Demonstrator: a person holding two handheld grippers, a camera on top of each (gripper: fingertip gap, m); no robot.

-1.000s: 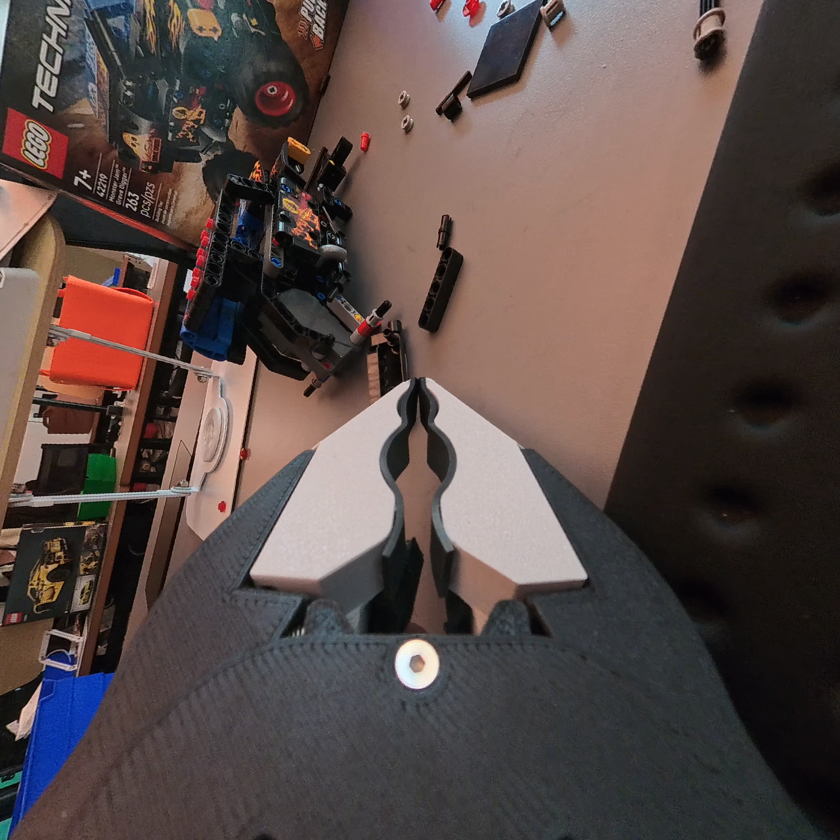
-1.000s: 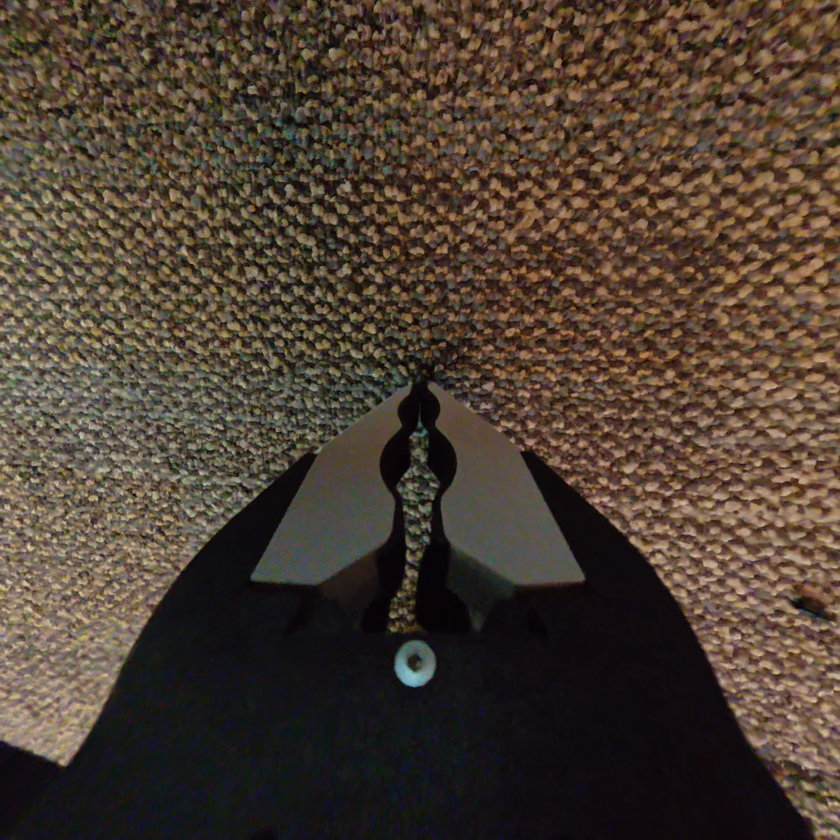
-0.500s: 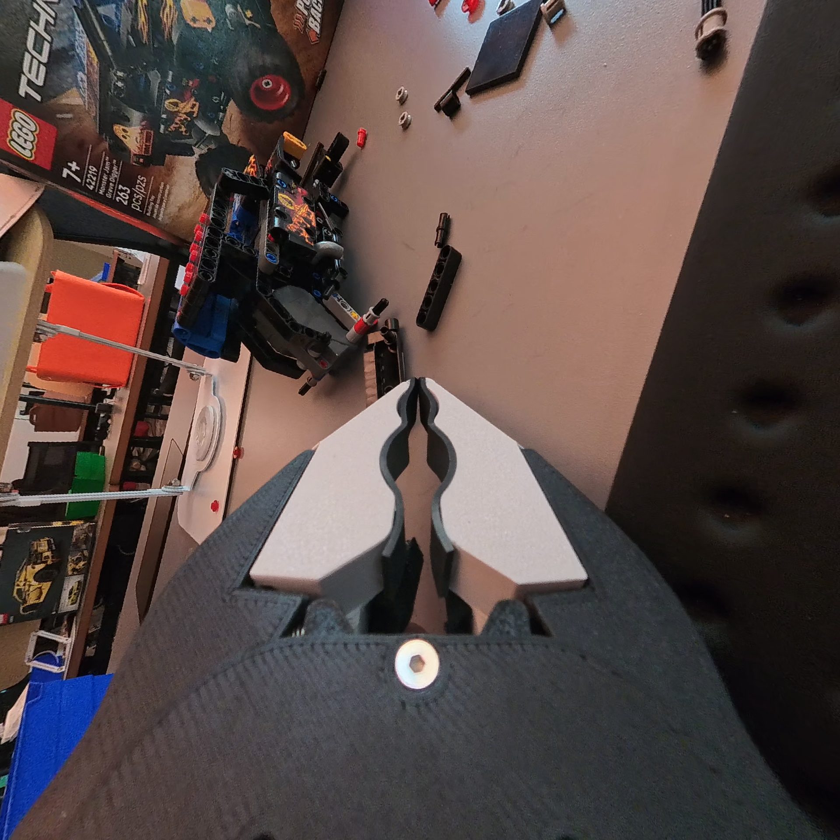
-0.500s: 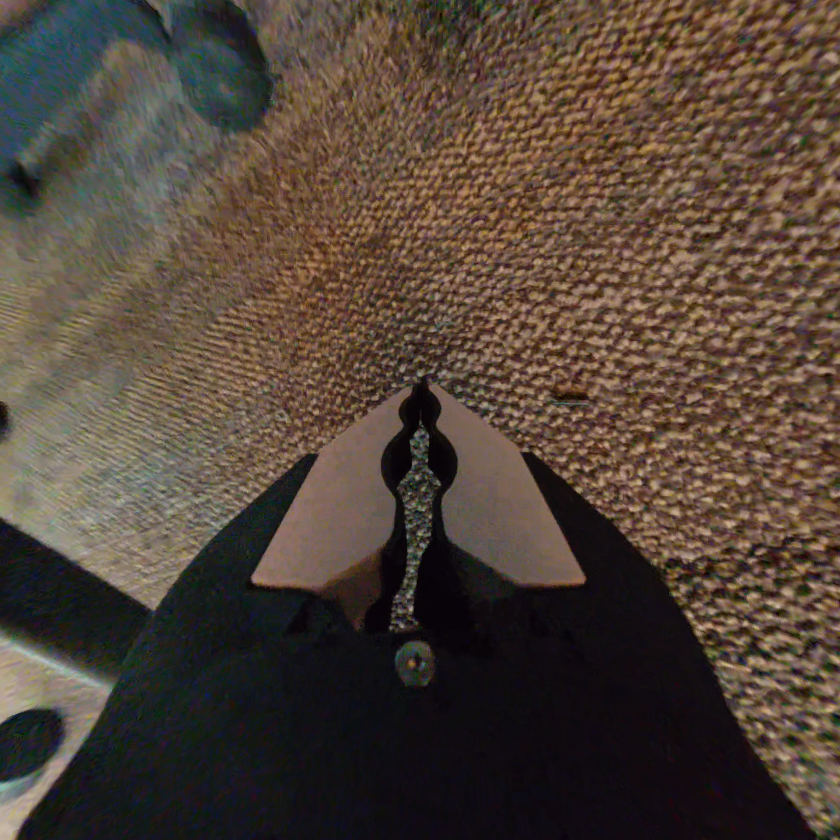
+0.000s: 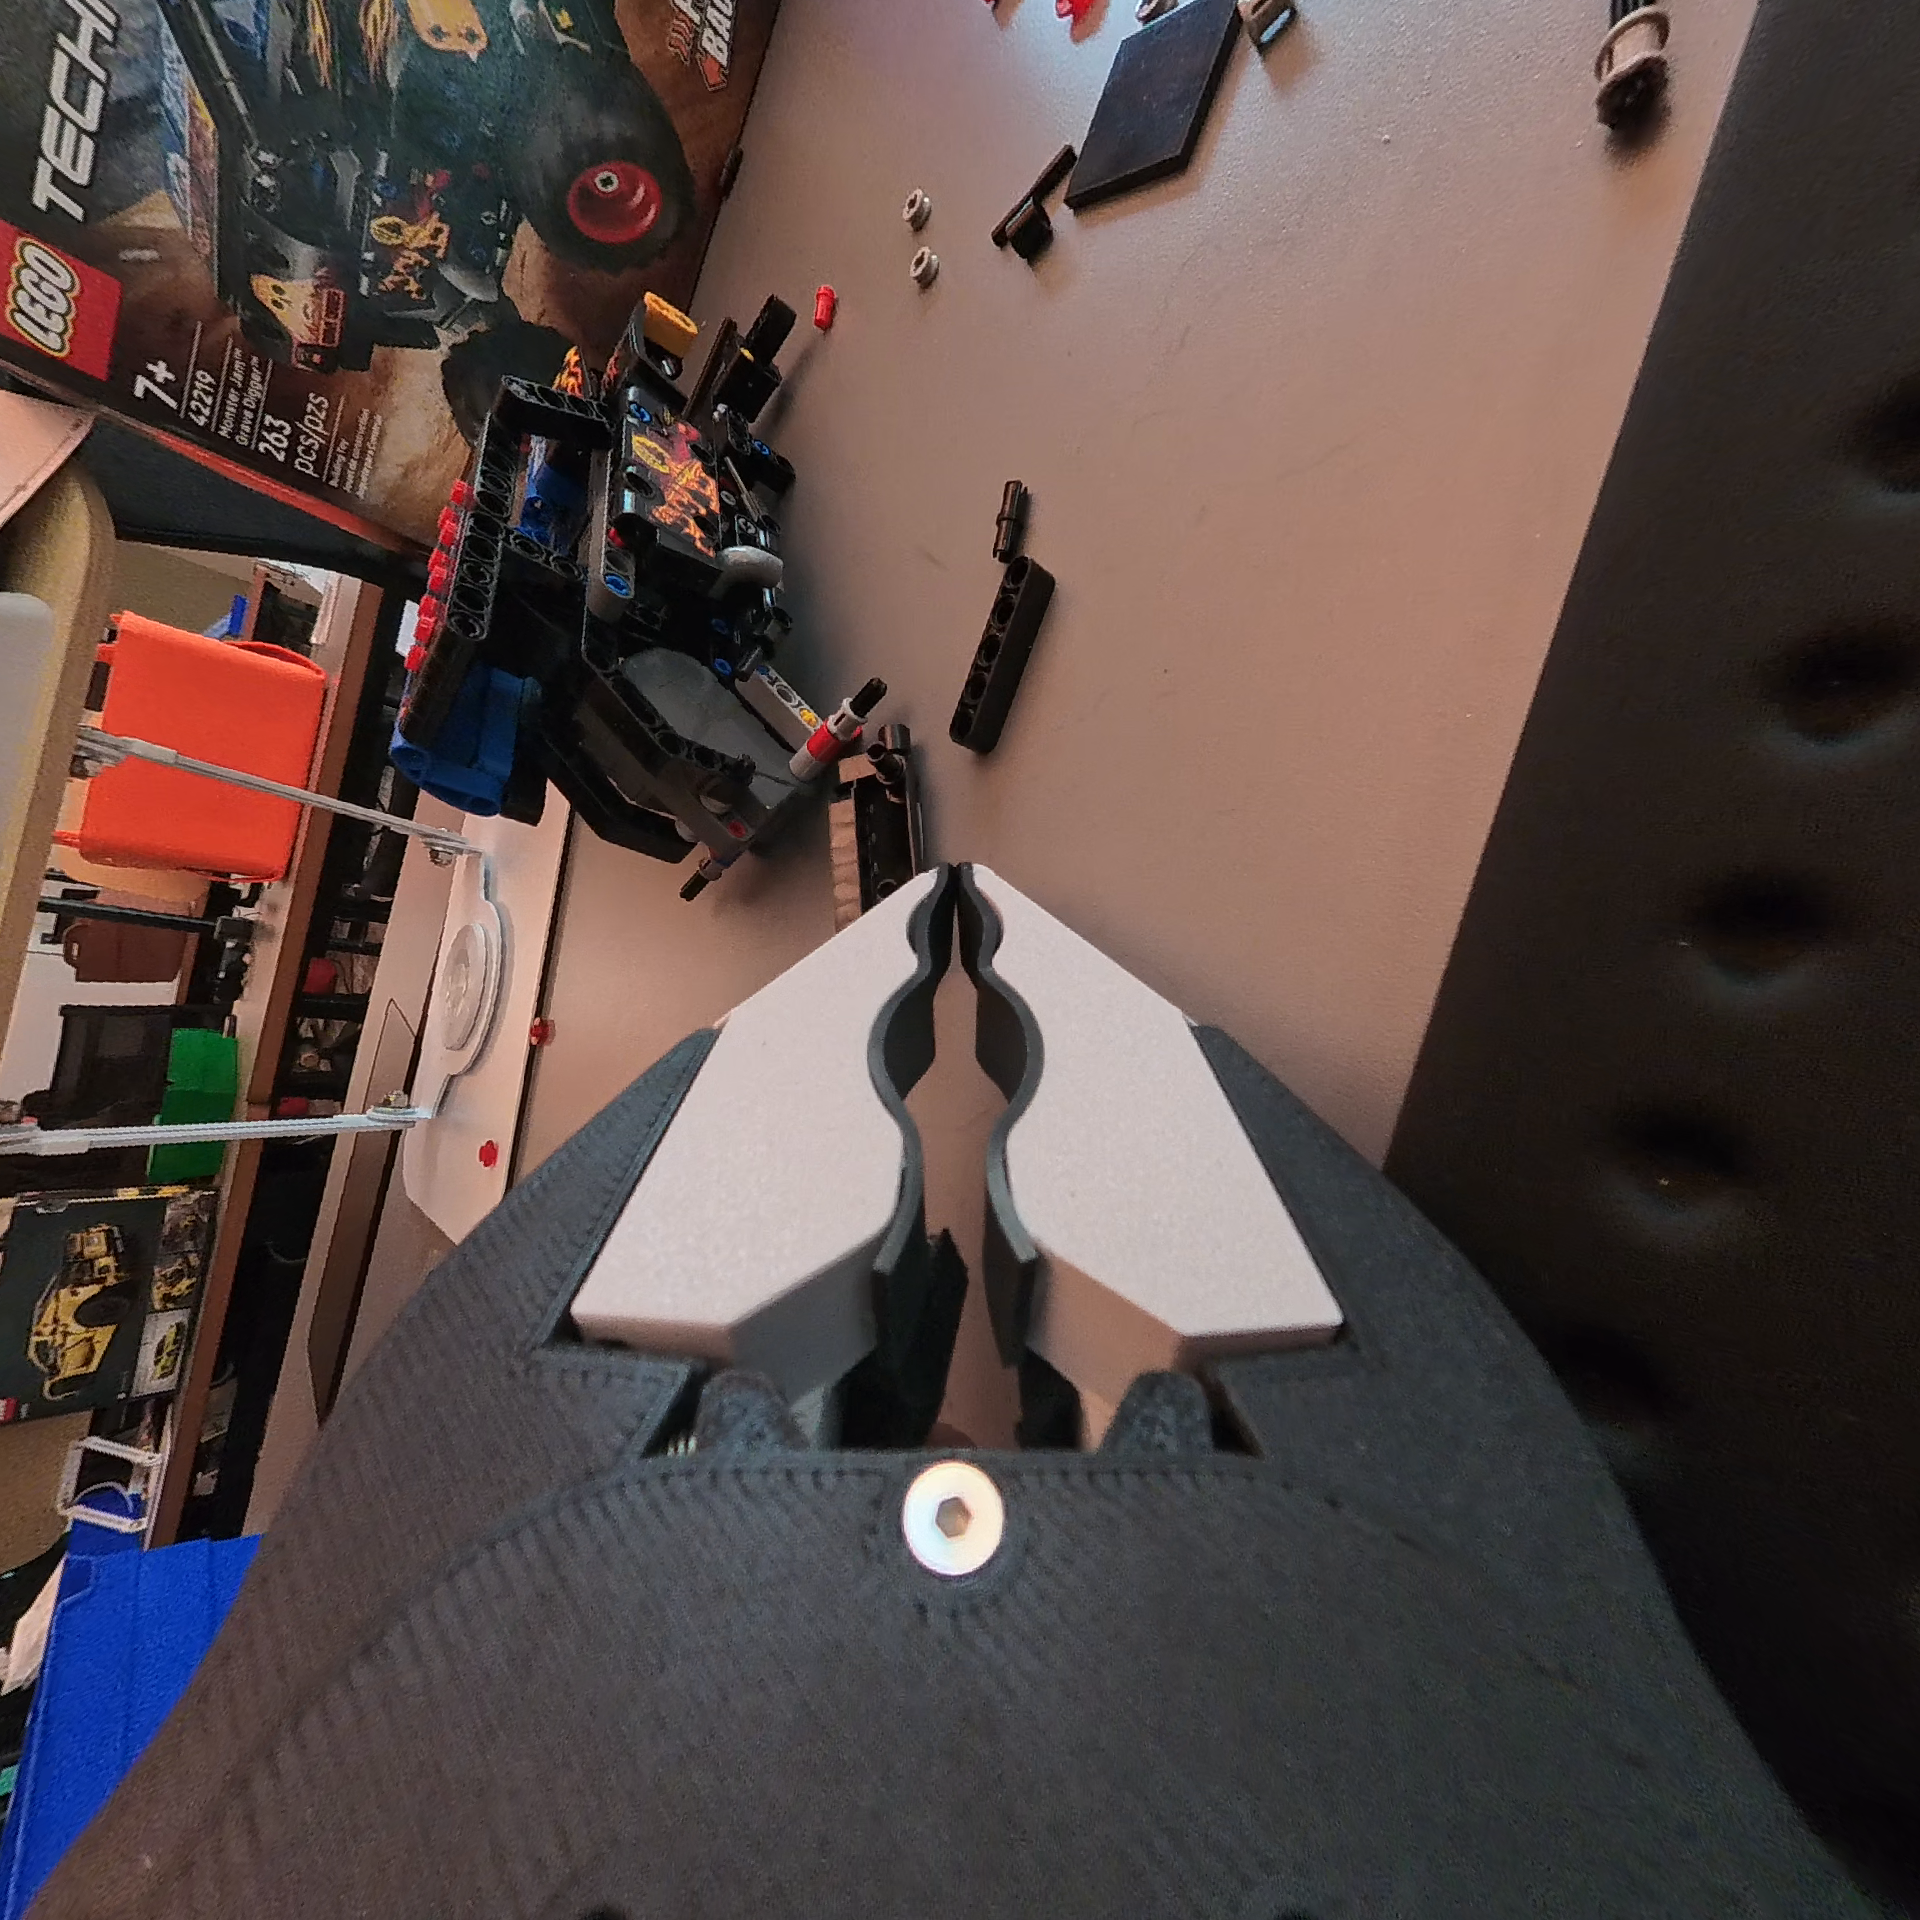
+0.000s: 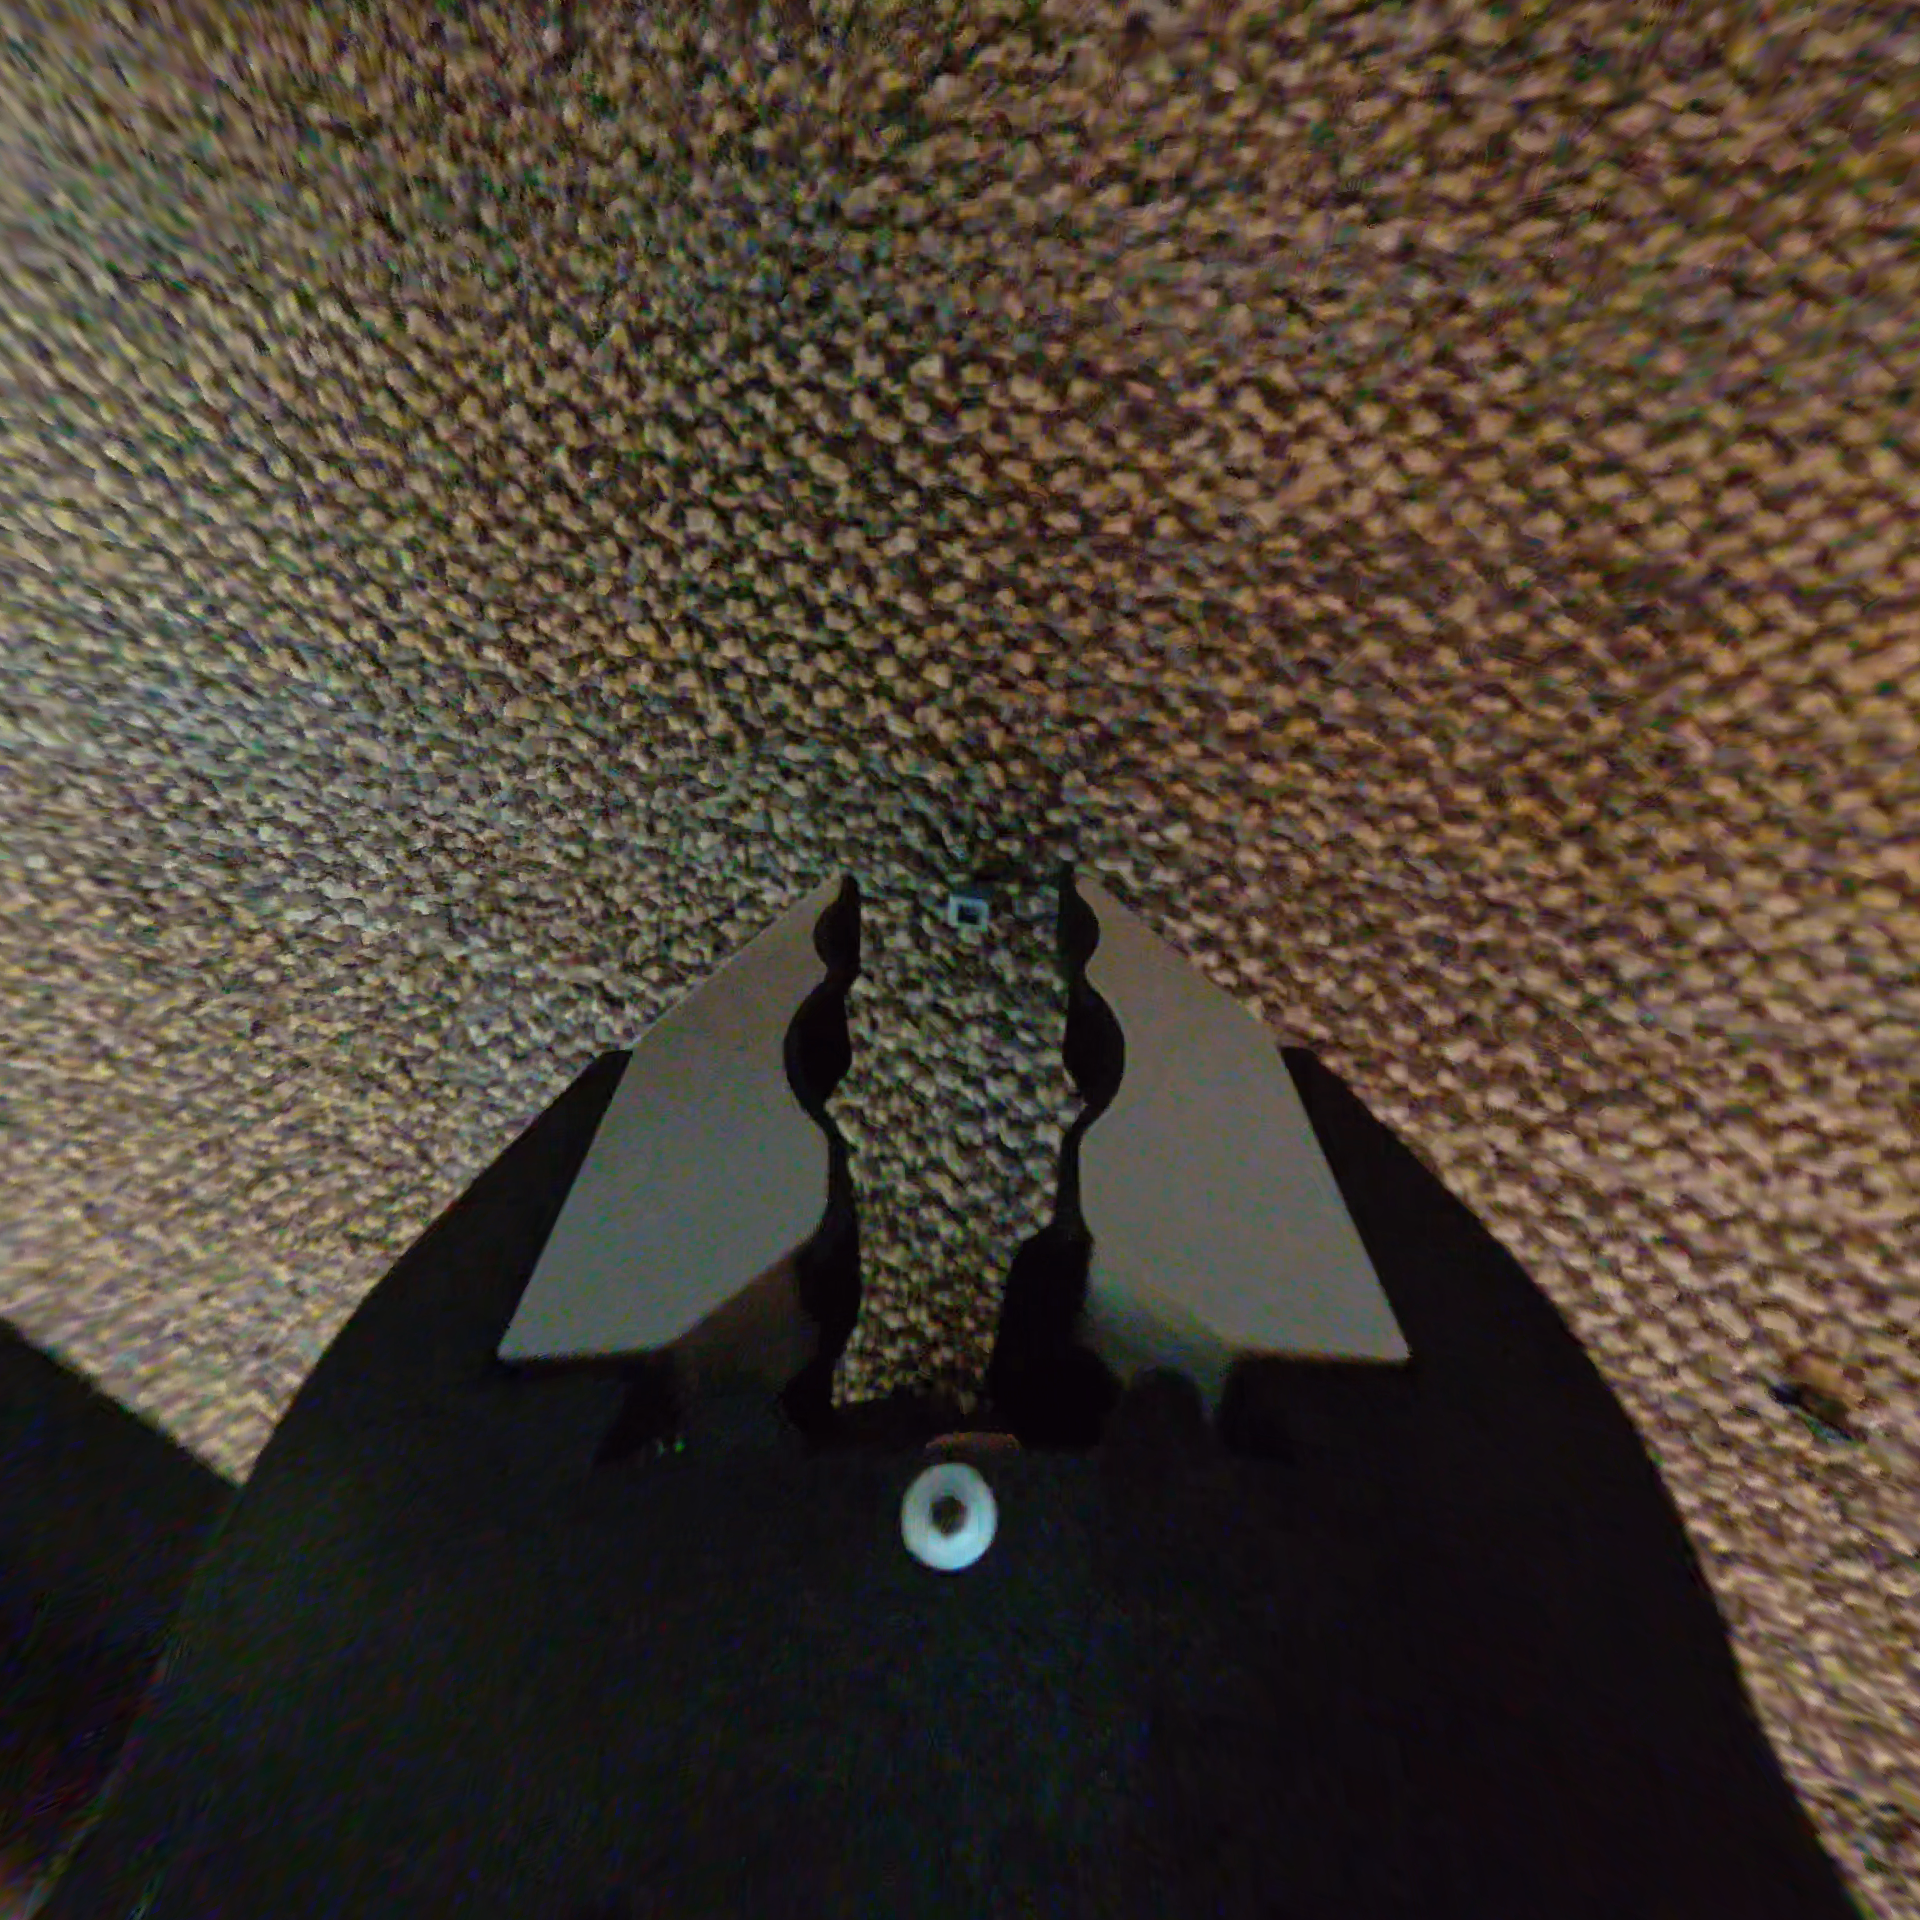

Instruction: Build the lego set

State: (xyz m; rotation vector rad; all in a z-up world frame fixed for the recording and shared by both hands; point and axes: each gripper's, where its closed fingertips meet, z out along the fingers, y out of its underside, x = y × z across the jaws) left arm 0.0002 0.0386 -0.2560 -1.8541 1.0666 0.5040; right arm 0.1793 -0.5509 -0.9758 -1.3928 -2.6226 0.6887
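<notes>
In the left wrist view a part-built black and blue model truck (image 5: pixel 613 613) lies on the table (image 5: pixel 1247 520) in front of the set's box (image 5: pixel 312 208). My left gripper (image 5: pixel 956 883) is shut and empty, its tips just short of a black ribbed piece (image 5: pixel 878 821). A black holed beam (image 5: pixel 1003 655) lies to the right of the model. In the right wrist view my right gripper (image 6: pixel 958 896) is open, pointing down at brown carpet (image 6: pixel 935 468). A tiny grey square piece (image 6: pixel 967 911) lies on the carpet between its fingertips.
Loose parts lie farther along the table: a short black pin (image 5: pixel 1010 517), a flat black panel (image 5: pixel 1148 104), two small grey bushes (image 5: pixel 921 237), a red pin (image 5: pixel 824 308). A black padded surface (image 5: pixel 1714 727) borders the table on the right. Shelves and an orange bin (image 5: pixel 197 758) stand beyond on the left.
My right gripper has swung over the carpet and opened from shut; the tiny grey piece now shows between its fingertips. My left gripper has barely moved.
</notes>
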